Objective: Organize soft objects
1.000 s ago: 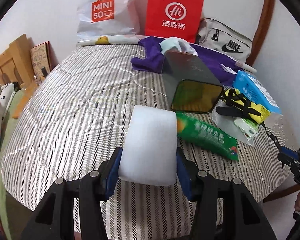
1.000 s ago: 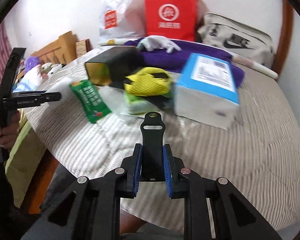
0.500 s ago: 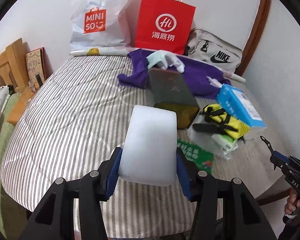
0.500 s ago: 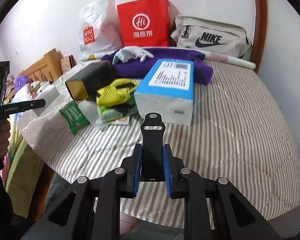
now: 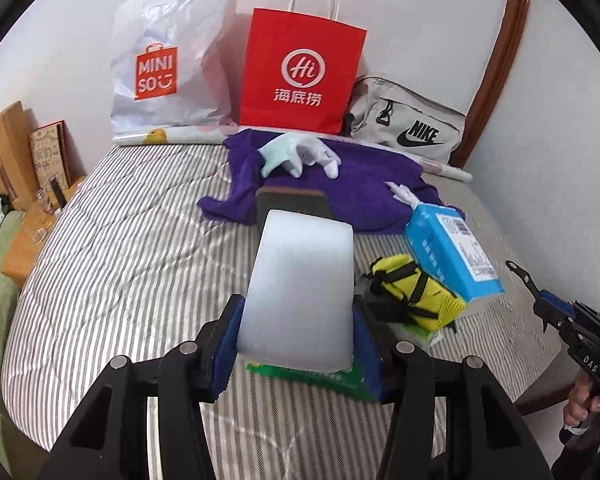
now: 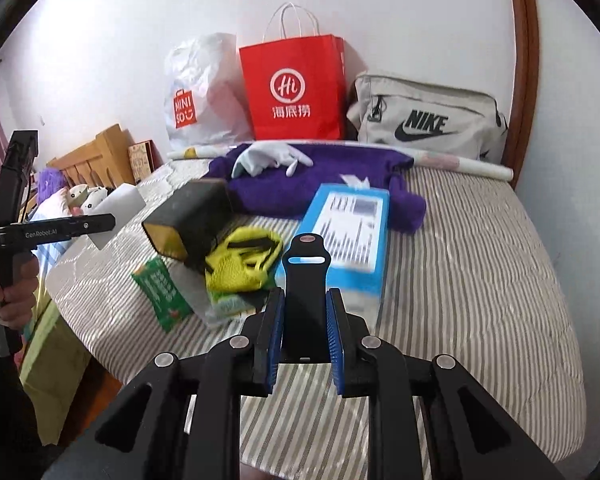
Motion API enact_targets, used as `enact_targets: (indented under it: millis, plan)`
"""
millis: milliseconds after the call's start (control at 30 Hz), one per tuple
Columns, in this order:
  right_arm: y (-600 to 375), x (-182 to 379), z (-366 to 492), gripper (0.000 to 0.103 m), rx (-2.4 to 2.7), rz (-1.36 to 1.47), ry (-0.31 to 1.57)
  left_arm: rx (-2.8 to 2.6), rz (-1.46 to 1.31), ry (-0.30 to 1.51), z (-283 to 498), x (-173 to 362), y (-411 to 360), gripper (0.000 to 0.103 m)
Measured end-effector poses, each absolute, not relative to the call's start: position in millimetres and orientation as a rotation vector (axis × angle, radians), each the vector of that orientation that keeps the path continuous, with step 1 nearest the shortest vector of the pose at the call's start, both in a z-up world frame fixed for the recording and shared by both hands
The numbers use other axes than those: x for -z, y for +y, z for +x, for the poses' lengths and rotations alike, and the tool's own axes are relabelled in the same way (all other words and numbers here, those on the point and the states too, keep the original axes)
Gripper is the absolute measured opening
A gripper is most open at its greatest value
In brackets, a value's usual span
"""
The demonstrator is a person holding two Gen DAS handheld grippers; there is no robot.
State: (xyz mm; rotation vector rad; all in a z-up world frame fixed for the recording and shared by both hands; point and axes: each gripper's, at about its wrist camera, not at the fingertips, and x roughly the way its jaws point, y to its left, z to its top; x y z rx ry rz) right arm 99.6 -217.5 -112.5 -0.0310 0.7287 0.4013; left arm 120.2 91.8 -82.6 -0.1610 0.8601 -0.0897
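Observation:
My left gripper (image 5: 298, 344) is shut on a white foam block (image 5: 302, 288) and holds it above the near edge of the striped bed. The block also shows in the right wrist view (image 6: 118, 210). My right gripper (image 6: 305, 336) is shut on a black rubber strap (image 6: 305, 284) over the bed's near edge. On the bed lie a purple towel (image 5: 360, 188) with pale gloves (image 5: 300, 154) on it, a yellow mesh pouch (image 5: 416, 292), a blue tissue pack (image 5: 448, 252), a green packet (image 6: 162, 292) and a dark box (image 6: 192, 216).
At the back against the wall stand a white Miniso bag (image 5: 168, 68), a red paper bag (image 5: 300, 76) and a grey Nike bag (image 5: 408, 128). A wooden headboard (image 5: 4, 148) and plush toys (image 6: 80, 196) are on the left. A wooden frame (image 6: 524, 60) is on the right.
My left gripper has moved right with the foam block, now over the green packet and in front of the dark box. My right gripper has moved in toward the tissue pack.

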Motion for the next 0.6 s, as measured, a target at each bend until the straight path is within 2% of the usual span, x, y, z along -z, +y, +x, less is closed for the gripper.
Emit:
enact_targets:
  millis: [600]
  plan:
    - [-203.1, 92.2, 186.8, 0.021, -0.397, -0.007, 0.719, 0.086, -0.143, 0.866, 191.7, 65.7, 97.9, 0.050]
